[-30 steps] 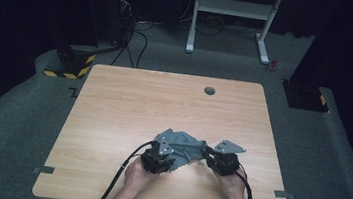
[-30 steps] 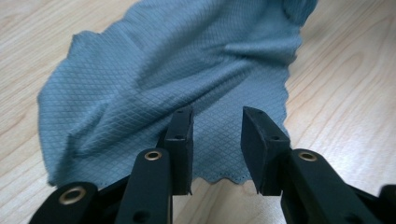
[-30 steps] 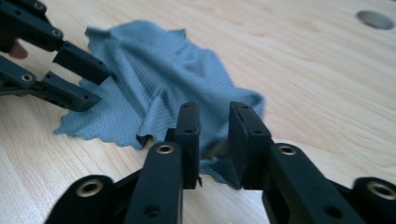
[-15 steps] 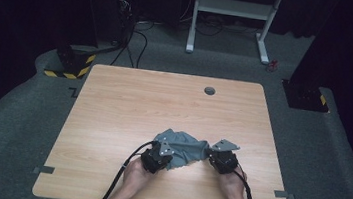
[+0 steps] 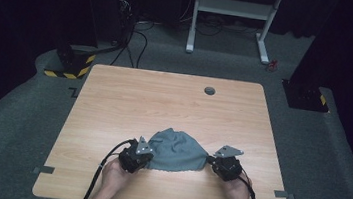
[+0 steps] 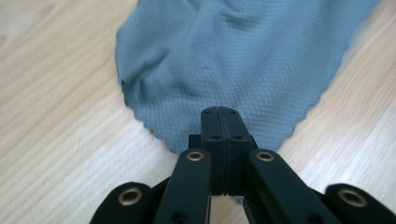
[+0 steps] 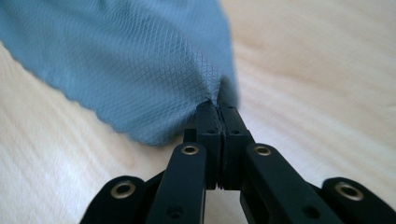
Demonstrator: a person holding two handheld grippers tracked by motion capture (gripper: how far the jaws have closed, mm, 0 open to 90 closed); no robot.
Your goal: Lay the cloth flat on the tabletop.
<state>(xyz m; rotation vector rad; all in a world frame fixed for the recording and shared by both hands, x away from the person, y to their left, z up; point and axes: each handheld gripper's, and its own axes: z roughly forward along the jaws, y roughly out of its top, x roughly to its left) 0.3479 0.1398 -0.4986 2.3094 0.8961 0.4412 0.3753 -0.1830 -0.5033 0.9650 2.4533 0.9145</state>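
A grey-blue cloth [image 5: 179, 149] lies on the wooden table [image 5: 164, 98], near its front edge, stretched between my two grippers. My left gripper [image 5: 149, 160] is shut on the cloth's left corner. In the left gripper view the jaws [image 6: 219, 112] are pressed together on the zigzag-cut edge of the cloth [image 6: 224, 56]. My right gripper [image 5: 210, 159] is shut on the right corner. The right gripper view shows the fabric [image 7: 130, 60] puckering into the closed jaws [image 7: 218, 106]. A hand holds each gripper from the front edge.
A round cable hole [image 5: 209, 90] sits near the table's far edge. Bare wood spreads beyond the cloth. Behind the table, on the dark floor, stand a white frame [image 5: 235, 8] and a yellow-and-black striped block [image 5: 68, 63].
The left gripper has moved left, away from the right one, pulling the bunched cloth out wider between them. The right gripper has barely moved.
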